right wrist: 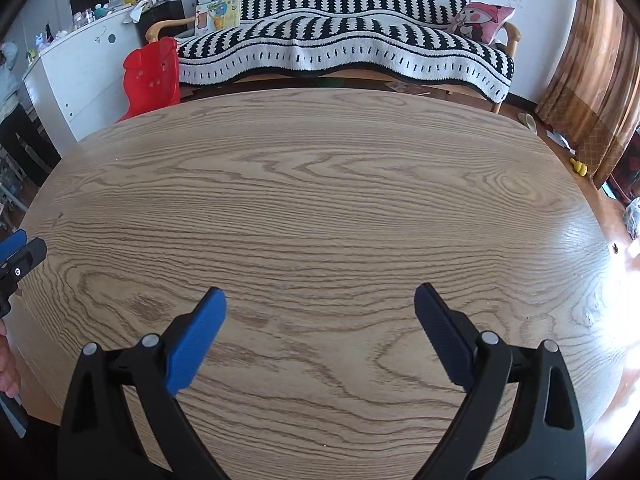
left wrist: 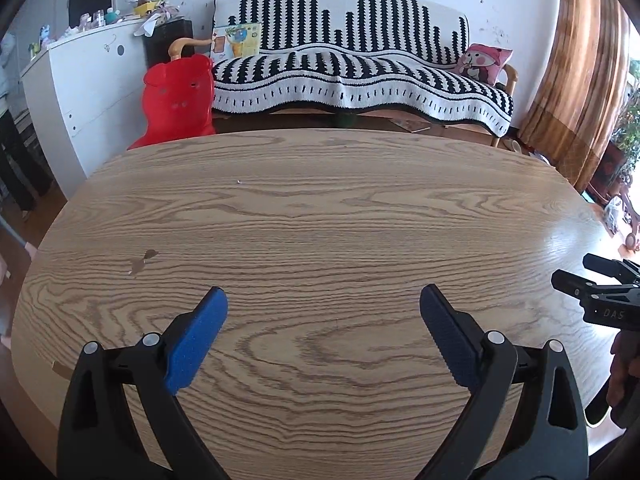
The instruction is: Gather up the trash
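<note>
- We hold two grippers over one wooden worktop [left wrist: 320, 208]; going left to right, the left gripper [left wrist: 323, 312] comes first, its jaws spread wide with nothing between the two blue pads [left wrist: 198, 340].
- The right gripper [right wrist: 320, 312] sits just beside it to the right, its jaws likewise spread and empty; its black frame shows at the right edge of the left wrist view.
- The trash we are meant to collect is not in sight in either view; the nearest thing to it is one tiny white speck [left wrist: 239, 181] on the far part of the worktop, too small for us to name, plus one dark chip mark [left wrist: 143, 261] in the veneer that we judge to be damage, not litter.
- Beyond the far edge, left to right, we count one white cabinet [left wrist: 80, 84], one red plastic chair [left wrist: 176, 100], one sofa [left wrist: 360, 64] under a striped throw, one pink cushion [left wrist: 484, 62] and one brown curtain [left wrist: 580, 64].
- What could go wrong, in our judgement: with no target found, we may close on bare wood and scrape the pads; pinching at the speck would likely fail, since the pads are broad and it is minute; the two grippers, so near each other, could knock together if both sweep inward.
</note>
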A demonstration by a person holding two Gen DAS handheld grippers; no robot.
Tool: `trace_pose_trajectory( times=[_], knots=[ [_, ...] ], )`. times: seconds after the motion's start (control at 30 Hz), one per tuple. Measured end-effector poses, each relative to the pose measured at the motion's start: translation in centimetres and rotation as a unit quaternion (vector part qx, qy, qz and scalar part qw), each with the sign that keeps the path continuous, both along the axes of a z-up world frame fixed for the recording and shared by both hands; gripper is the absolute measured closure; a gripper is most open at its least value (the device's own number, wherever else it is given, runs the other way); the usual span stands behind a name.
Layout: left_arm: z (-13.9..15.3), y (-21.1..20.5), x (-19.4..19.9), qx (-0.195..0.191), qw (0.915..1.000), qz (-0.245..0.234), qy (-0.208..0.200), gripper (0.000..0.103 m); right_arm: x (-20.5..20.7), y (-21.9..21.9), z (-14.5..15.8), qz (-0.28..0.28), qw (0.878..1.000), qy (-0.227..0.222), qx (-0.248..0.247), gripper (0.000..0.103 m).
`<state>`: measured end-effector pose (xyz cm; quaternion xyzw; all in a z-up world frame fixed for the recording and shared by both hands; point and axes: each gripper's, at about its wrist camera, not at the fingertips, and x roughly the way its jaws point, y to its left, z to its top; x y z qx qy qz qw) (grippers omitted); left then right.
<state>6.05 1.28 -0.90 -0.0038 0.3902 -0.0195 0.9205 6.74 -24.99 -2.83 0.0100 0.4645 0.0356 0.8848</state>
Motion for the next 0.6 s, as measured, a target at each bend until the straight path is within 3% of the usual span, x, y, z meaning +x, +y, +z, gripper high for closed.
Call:
trace_pose_trajectory(
  times=[0.6],
  knots=[
    [0.25, -0.69, -0.48, -0.001, 1.0000, 0.001, -0.001, 0.009, -0.83, -0.57, 0.06, -0.009, 1.000, -0.002, 0.001, 0.011]
  ],
)
